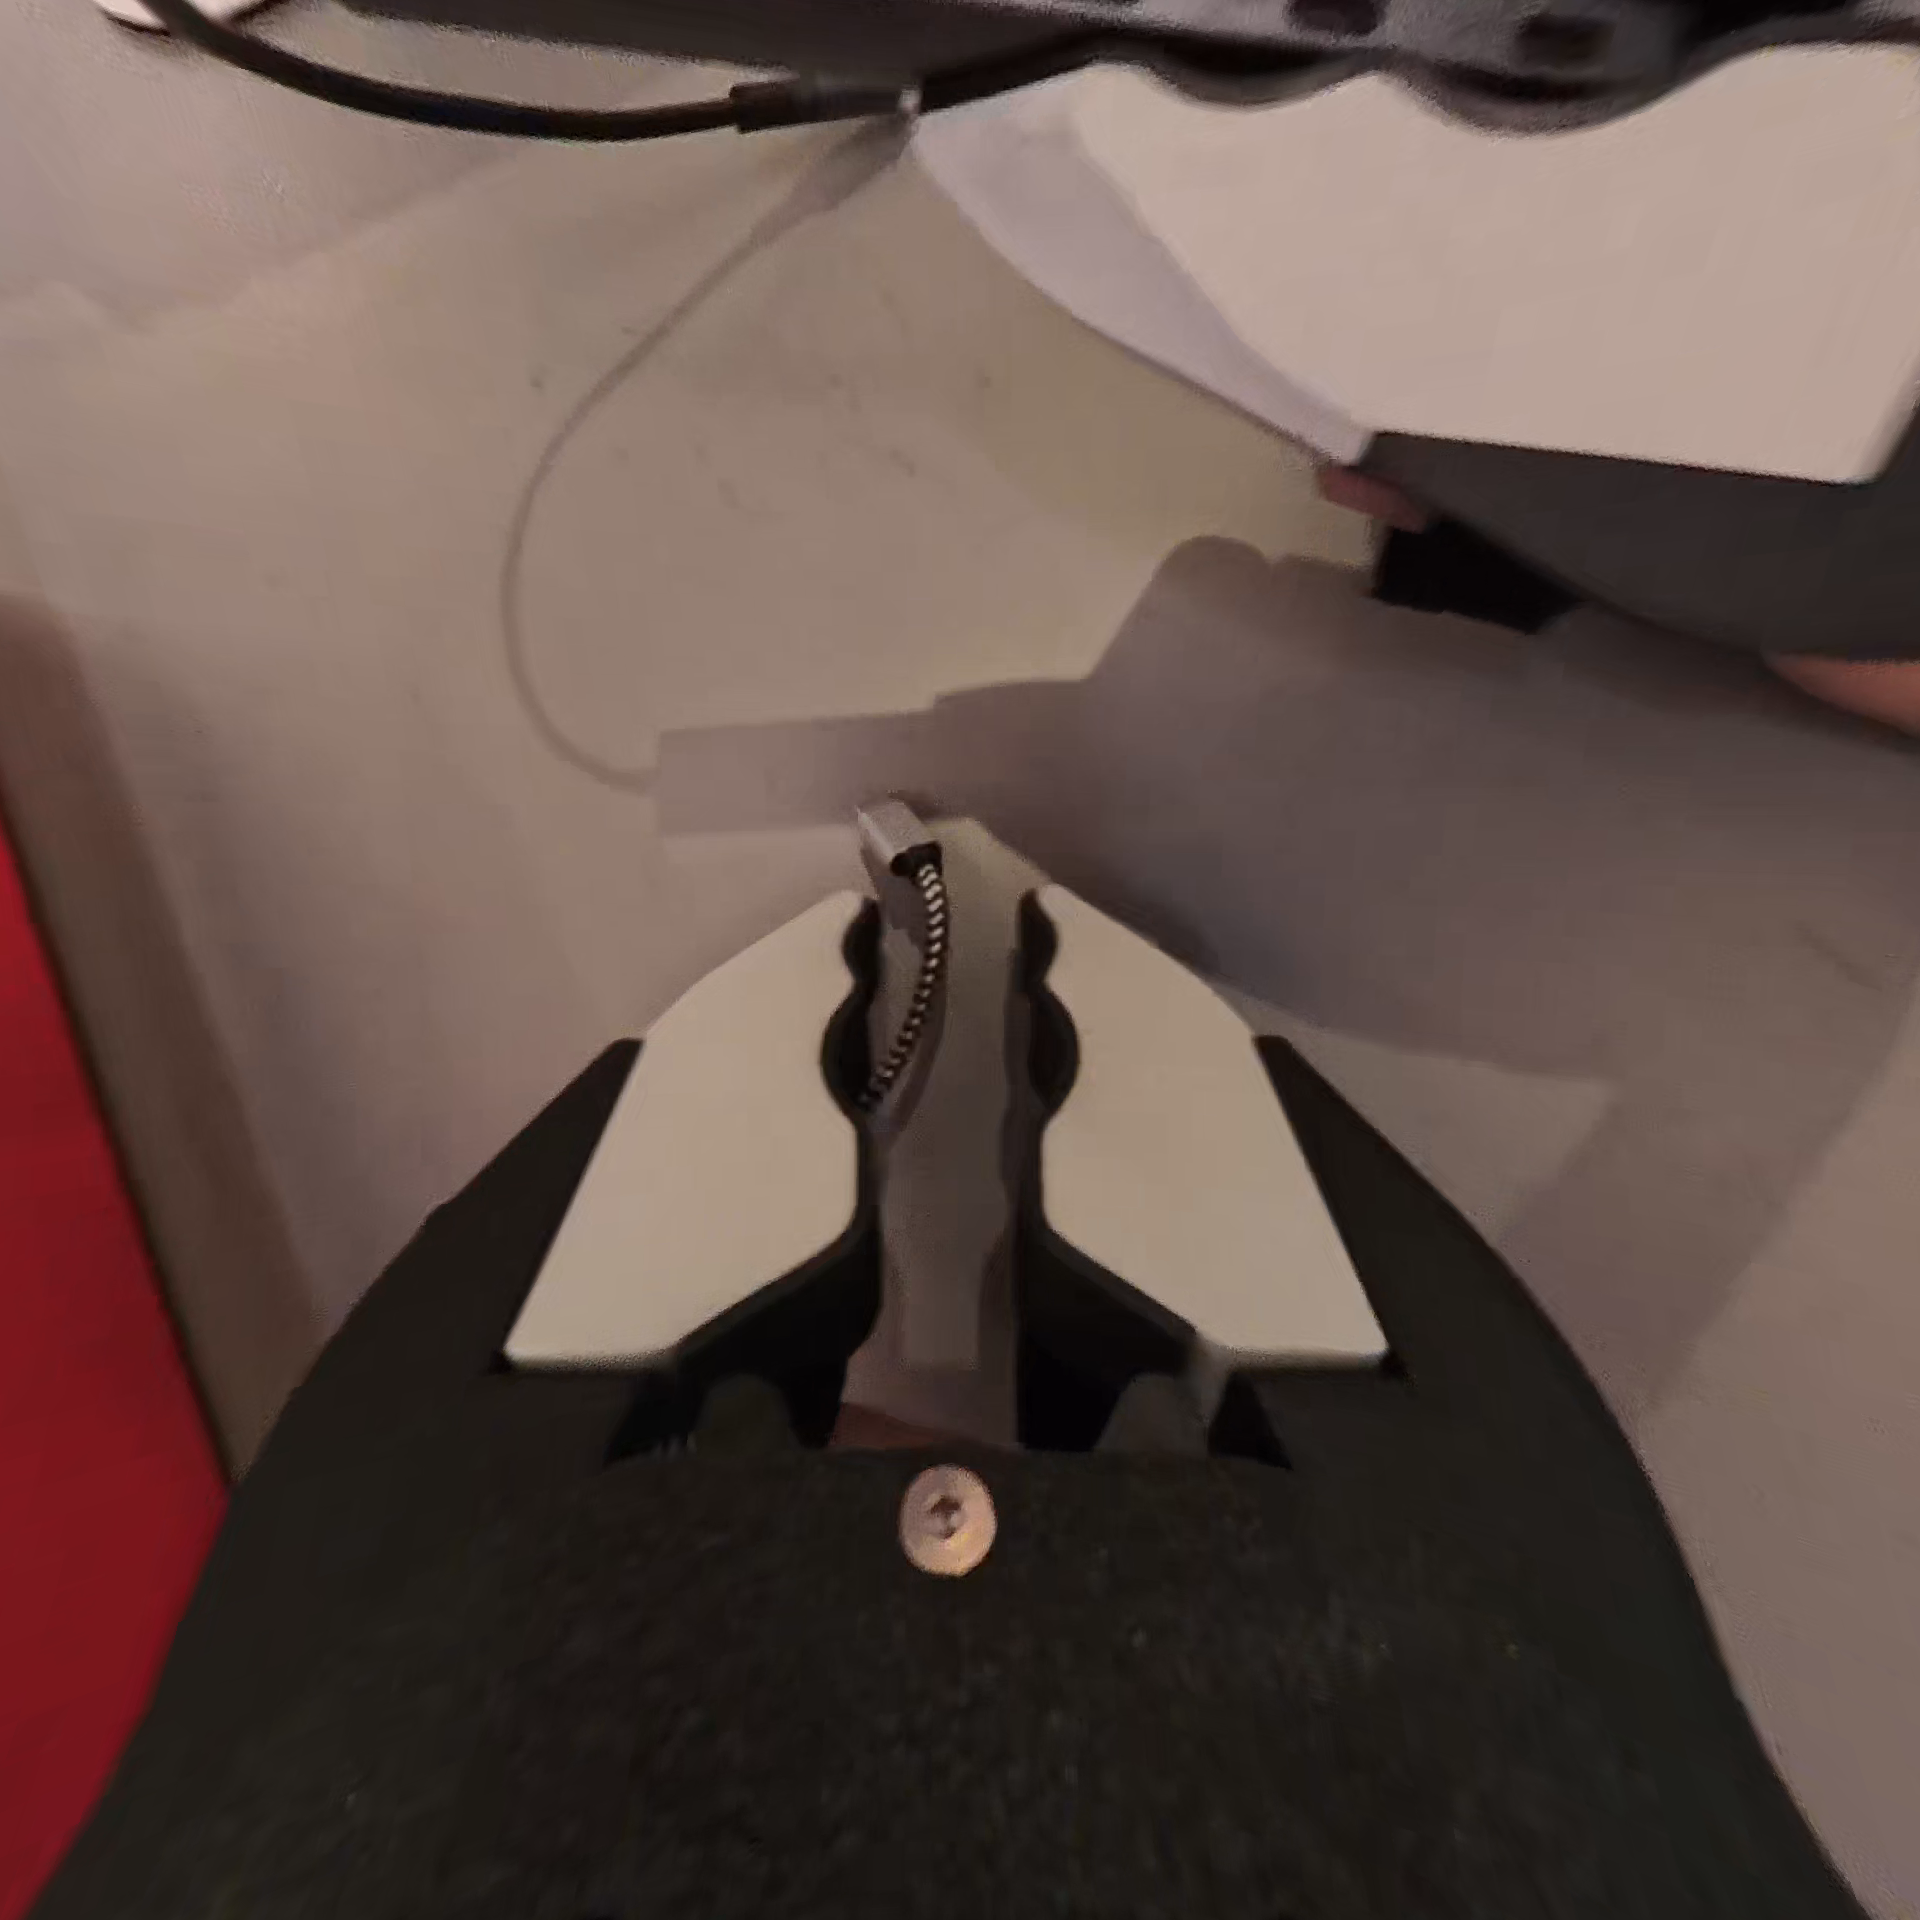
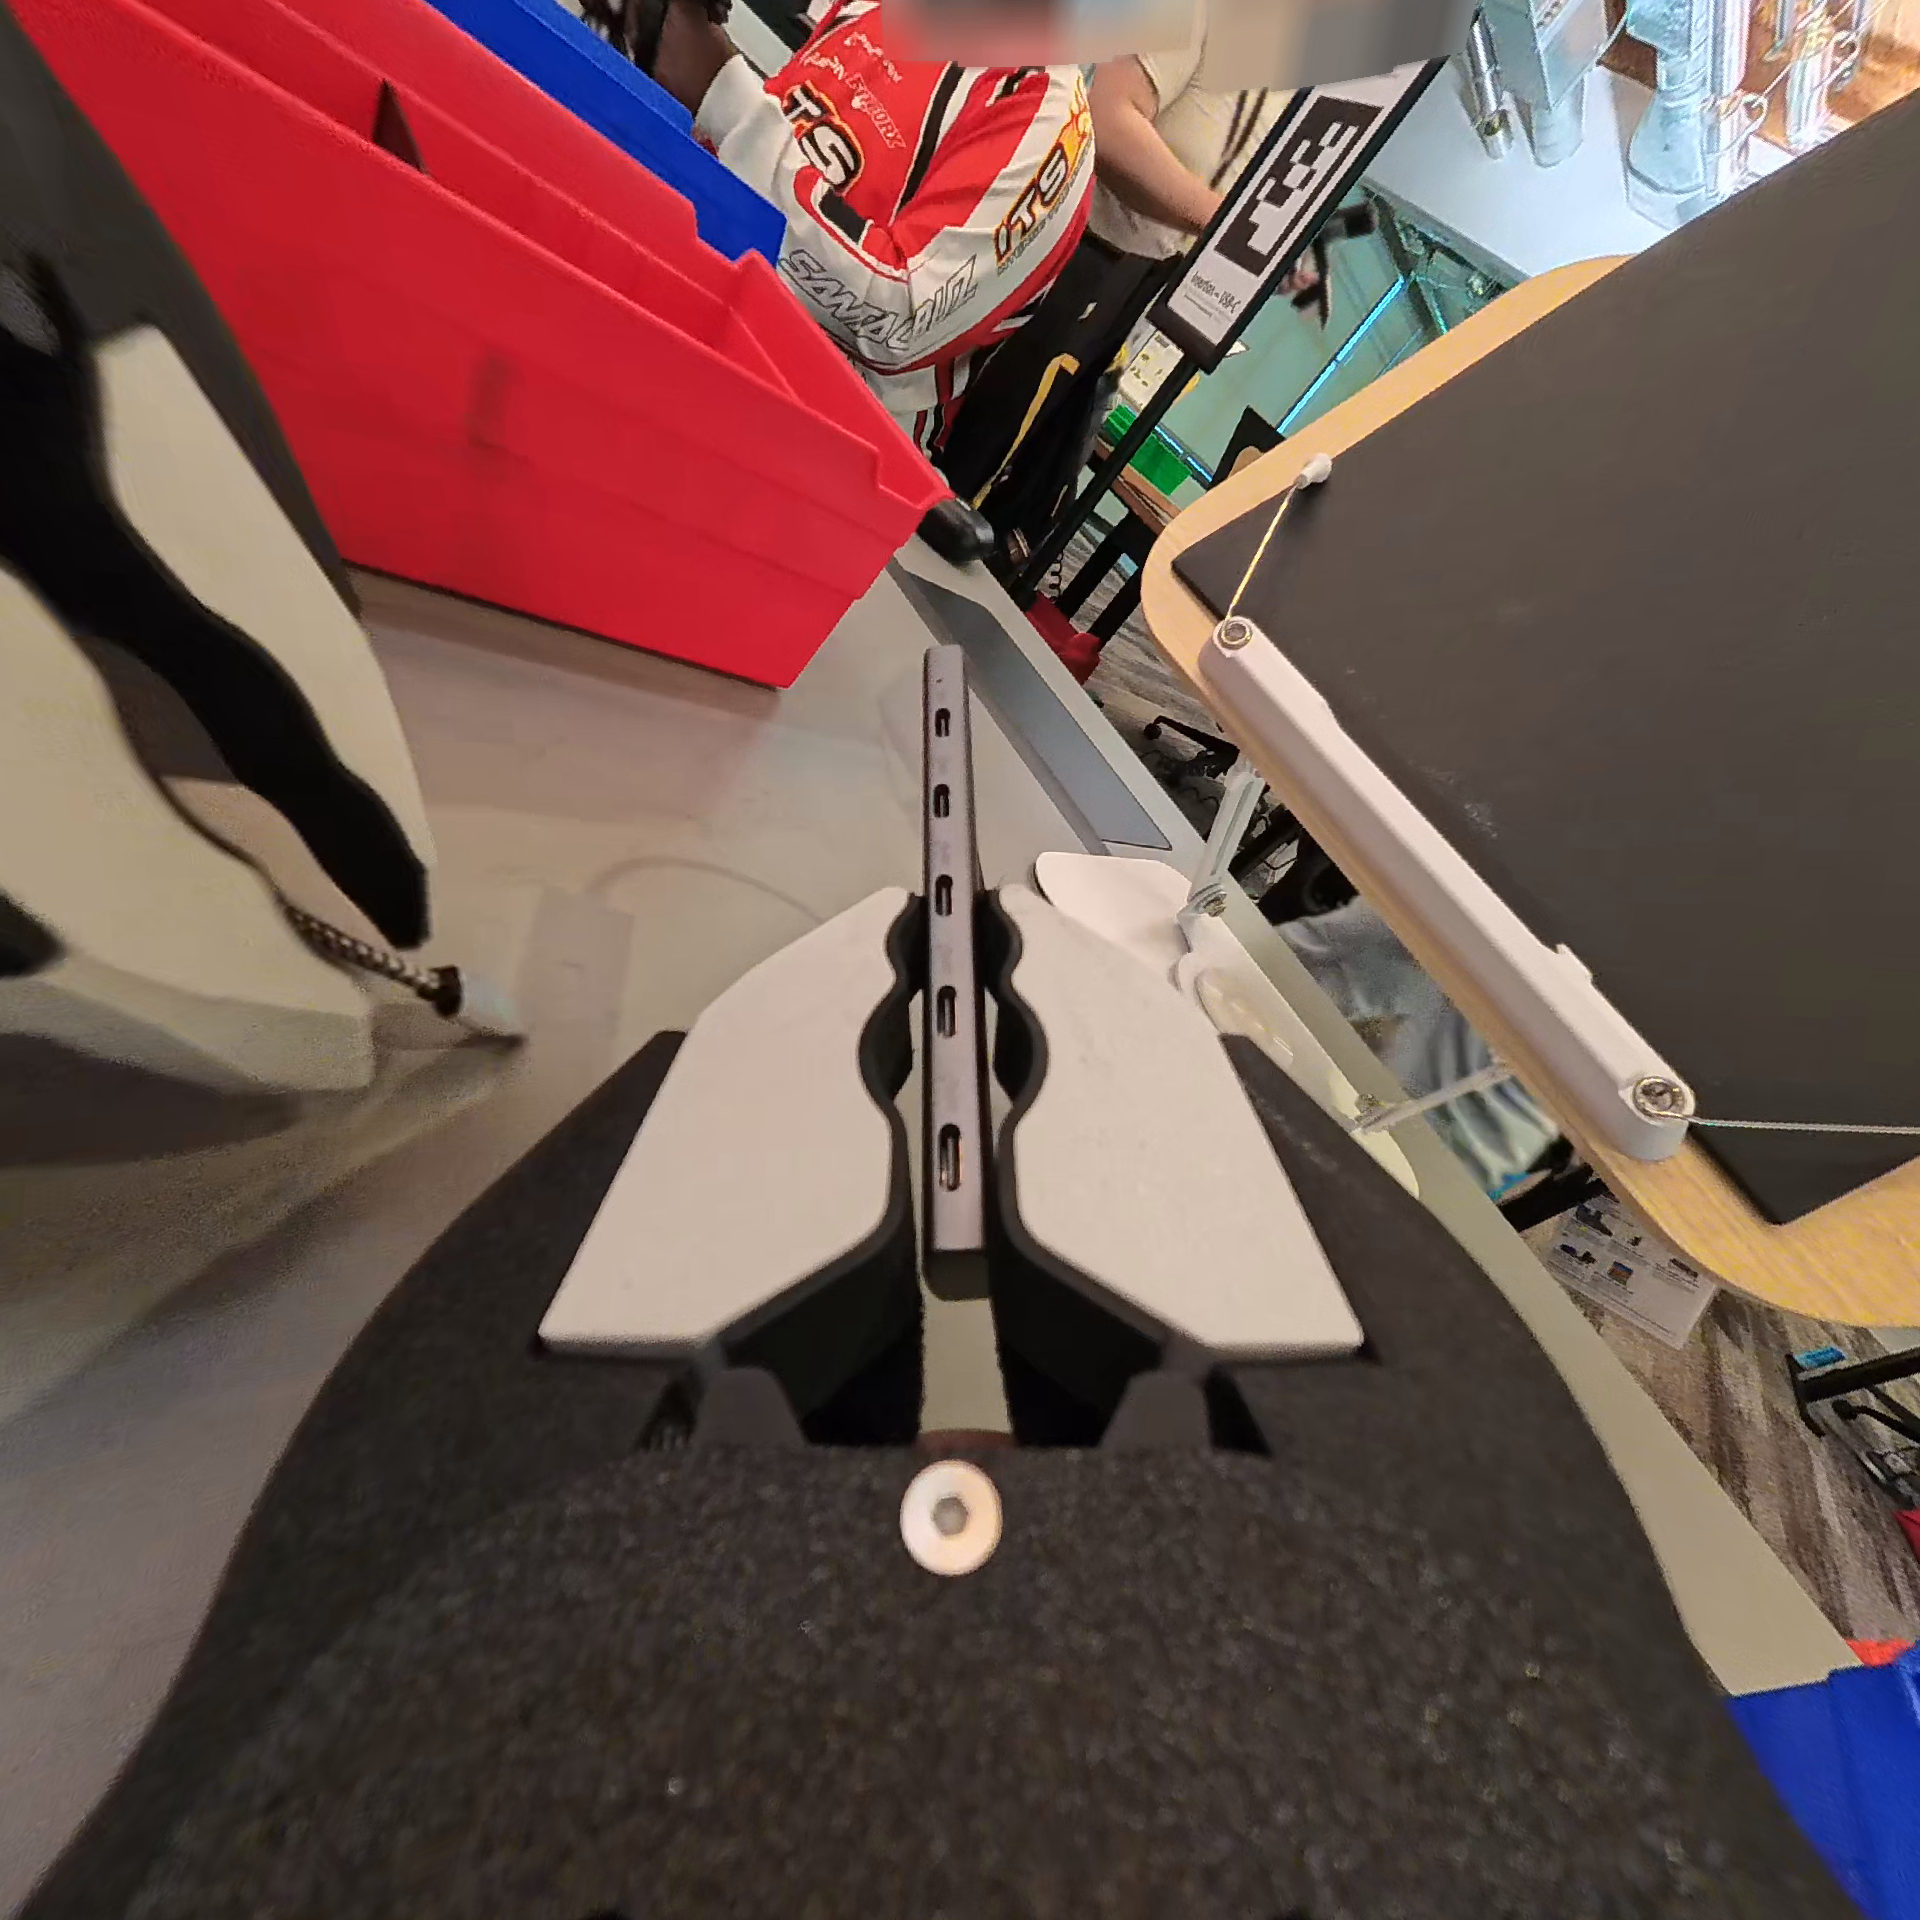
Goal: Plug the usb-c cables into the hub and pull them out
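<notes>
Pinching the hub (image 2: pixel 951 997) edge-up between its jaws, the right gripper (image 2: pixel 951 935) is presenting the row of ports upward. The left gripper (image 1: pixel 940 935) is holding the braided usb-c cable (image 1: pixel 914 987) against one jaw, jaws a little apart, the metal plug (image 1: pixel 888 836) sticking out past the tips. The hub looks stiff and light, slippery on its metal sides; the cable is soft, so I judge a grip just behind the plug is best. Under the jaws is lying a pale table (image 1: pixel 312 520); beyond, red bins (image 2: pixel 499 364), a person (image 2: pixel 914 208) and a black board (image 2: pixel 1610 623) are crowding the room.
</notes>
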`<state>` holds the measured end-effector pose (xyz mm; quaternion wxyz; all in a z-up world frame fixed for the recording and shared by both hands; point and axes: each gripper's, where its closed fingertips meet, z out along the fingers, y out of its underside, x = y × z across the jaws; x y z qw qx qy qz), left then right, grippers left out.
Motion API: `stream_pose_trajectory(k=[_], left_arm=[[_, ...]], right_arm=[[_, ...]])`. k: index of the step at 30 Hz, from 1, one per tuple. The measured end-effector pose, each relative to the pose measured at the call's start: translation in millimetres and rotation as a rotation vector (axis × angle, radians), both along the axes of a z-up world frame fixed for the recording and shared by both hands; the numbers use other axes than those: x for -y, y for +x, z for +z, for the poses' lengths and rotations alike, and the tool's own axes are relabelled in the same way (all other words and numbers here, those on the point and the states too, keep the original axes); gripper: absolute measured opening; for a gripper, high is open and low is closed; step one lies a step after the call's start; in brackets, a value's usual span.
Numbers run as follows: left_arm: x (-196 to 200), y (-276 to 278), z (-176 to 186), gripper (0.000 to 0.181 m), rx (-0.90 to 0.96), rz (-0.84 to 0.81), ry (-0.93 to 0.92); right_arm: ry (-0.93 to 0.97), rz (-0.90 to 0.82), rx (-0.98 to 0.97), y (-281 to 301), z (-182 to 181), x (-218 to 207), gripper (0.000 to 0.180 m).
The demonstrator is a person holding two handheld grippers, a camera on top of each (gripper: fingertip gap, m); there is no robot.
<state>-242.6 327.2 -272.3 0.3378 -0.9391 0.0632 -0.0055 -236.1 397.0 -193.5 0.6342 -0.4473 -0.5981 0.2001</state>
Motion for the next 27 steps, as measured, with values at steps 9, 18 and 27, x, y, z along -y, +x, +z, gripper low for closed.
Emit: stream_pose_trajectory(k=[9,18,27], left_arm=[[-6,17,52,0.002,0.047,-0.144,0.197],[7,26,92,0.002,-0.020,-0.350,0.183],[3,19,70,0.002,-0.019,-0.321,0.134]], right_arm=[[0.098,0.016,0.048,-3,-5,8,0.010],[0.211,0.020,0.090,-6,-9,15,0.010],[0.330,0.024,0.152,-12,-16,28,0.010]])
